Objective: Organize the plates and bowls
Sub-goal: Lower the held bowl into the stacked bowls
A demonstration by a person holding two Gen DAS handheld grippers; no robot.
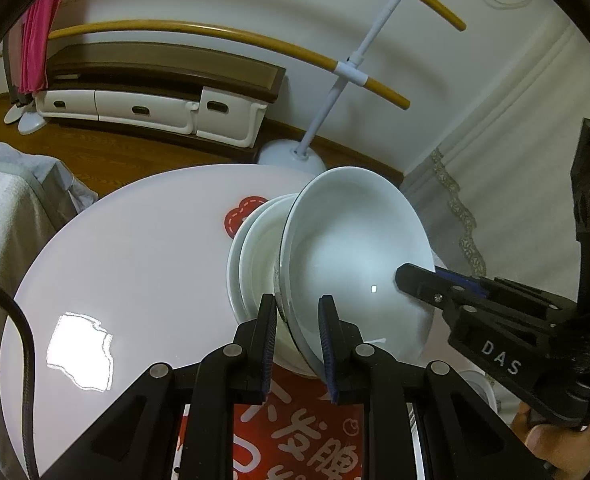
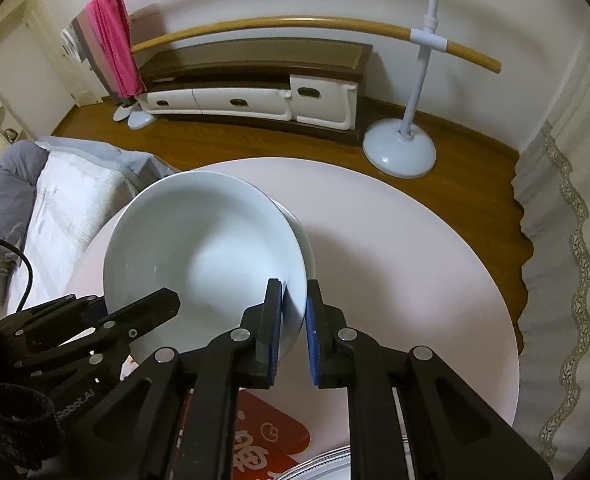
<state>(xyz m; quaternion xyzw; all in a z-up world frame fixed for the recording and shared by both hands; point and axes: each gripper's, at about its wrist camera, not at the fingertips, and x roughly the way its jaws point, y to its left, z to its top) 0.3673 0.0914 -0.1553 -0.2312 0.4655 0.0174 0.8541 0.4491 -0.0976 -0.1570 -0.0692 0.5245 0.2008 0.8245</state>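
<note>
Your left hand-held gripper (image 1: 297,320) and right hand-held gripper (image 2: 294,308) are each clamping the tilted, glossy white ceramic bowl (image 1: 355,256), which is hiding most of the stacked white dishes (image 1: 255,256) behind.

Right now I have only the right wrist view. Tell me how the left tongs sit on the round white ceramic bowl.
Observer: The left tongs are shut on the near rim of the white ceramic bowl, one finger inside and one outside.
Operator: Report what lies behind the bowl; I see just a sliver.
Observer: Two stacked white dishes sit on the round white table. The tilted bowl hides their right side.
Operator: Name anything beyond that stack.
Observer: A red heart-shaped sticker lies on the tabletop just past it.
</note>
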